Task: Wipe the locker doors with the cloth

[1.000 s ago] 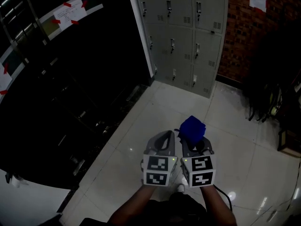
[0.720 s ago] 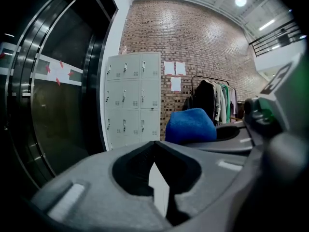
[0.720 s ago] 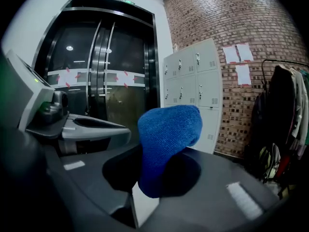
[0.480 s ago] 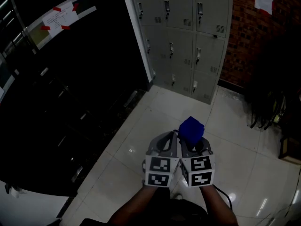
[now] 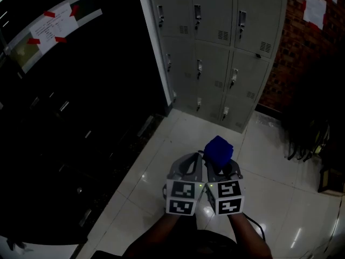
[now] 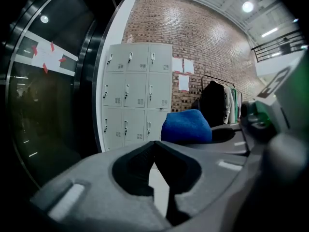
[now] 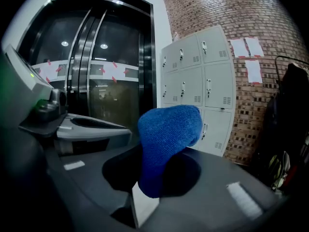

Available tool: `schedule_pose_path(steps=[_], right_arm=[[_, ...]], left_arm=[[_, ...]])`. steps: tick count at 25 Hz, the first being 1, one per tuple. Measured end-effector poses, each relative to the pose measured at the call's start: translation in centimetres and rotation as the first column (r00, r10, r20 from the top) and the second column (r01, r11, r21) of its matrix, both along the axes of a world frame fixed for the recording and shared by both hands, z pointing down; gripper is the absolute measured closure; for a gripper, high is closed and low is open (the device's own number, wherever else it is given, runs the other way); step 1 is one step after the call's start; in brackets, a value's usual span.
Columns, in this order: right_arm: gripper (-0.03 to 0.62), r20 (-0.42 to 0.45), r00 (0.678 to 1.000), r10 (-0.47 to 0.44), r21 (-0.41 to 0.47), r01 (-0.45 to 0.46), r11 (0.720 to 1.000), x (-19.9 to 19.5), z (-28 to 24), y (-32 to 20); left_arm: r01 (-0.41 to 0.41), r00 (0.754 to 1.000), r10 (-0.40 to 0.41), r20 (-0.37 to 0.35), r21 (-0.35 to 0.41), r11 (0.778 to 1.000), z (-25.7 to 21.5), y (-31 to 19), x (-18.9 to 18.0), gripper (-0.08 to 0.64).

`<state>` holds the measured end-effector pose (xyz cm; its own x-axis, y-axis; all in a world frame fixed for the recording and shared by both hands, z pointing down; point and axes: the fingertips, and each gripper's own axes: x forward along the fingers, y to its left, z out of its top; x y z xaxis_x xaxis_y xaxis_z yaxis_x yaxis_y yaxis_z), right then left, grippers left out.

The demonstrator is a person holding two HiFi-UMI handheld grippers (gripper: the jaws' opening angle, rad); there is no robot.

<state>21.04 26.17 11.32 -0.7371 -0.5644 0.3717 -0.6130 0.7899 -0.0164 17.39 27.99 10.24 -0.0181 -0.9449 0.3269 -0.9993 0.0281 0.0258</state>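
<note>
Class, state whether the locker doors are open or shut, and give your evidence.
Shut. All the grey locker doors lie flush in their frames, with no gap or interior showing in any view.

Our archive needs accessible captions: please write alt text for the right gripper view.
A bunched blue cloth is clamped in the right gripper's jaws, sticking up above them. Beyond stand grey lockers against a brick wall, with dark glass doors to their left.
</note>
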Motion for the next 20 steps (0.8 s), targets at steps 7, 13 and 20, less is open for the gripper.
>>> schedule_pose_path(steps=[7,13,20], right_arm=[[0.522,-0.018,1.000,0.020,0.015,-0.019,1.000,-9.0,-1.0,-6.0],[0.522,-0.023,0.999,0.043,0.010,-0.043,0.999,-13.4,-1.3,-9.8],[0.522,-0.031,0.997,0.075,0.025,-0.074,0.997,-17.1,-0.8,-16.4]], left_arm=[[-0.019,0.999,0.019,-0.038,0.009,1.000,-0.6,-5.8,-8.8,0.556],[-0.036,0.999,0.036,-0.041,0.005,0.999,-0.9,-9.6,-13.6,0.556],[-0.065,0.997,0.066,-0.035,0.013,0.998,-0.9,-16.1,-17.6,0.555]])
